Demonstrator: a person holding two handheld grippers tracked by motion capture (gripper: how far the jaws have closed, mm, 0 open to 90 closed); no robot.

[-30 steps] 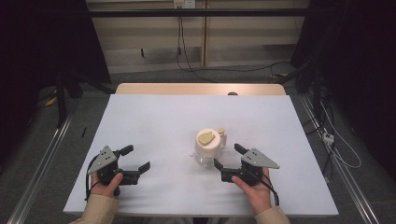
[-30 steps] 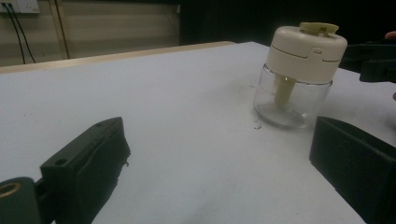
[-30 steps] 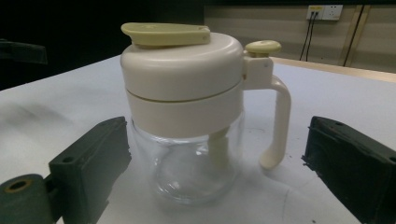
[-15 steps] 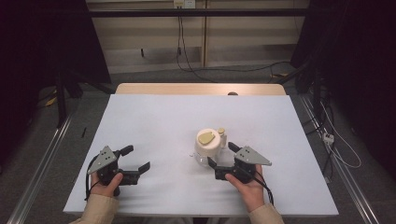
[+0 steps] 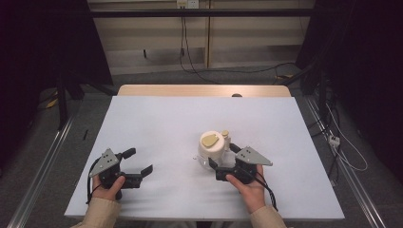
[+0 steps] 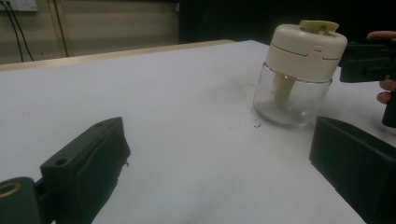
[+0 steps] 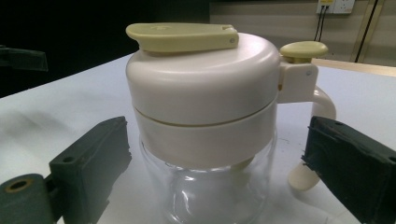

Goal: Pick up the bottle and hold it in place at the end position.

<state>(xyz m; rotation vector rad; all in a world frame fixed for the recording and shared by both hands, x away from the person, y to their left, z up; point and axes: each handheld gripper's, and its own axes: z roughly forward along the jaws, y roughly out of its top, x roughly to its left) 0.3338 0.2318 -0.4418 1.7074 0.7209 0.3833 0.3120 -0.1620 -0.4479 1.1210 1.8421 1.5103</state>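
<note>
Two claws work a white table [image 5: 157, 118] where a glass jar [image 5: 212, 151] with a cream lid stands right of centre. At right, the right claw [image 5: 219, 159] sits spread wide, its jaws flanking the jar (whether they touch the glass cannot be told), while the left claw [image 5: 139, 163], equally open and empty, rests well apart near the front edge. Closing off-centre, or catching the side handle [image 7: 312, 140], could tip or skid the smooth jar.

Beige sleeves [image 5: 100, 213] cover both forearms. Each hand holds a black gripper, left gripper [image 5: 136, 163] and right gripper [image 5: 222, 156], topped by a grey three-cornered plate [image 5: 253, 156]; a black cable [image 5: 268, 192] trails from the right one.
</note>
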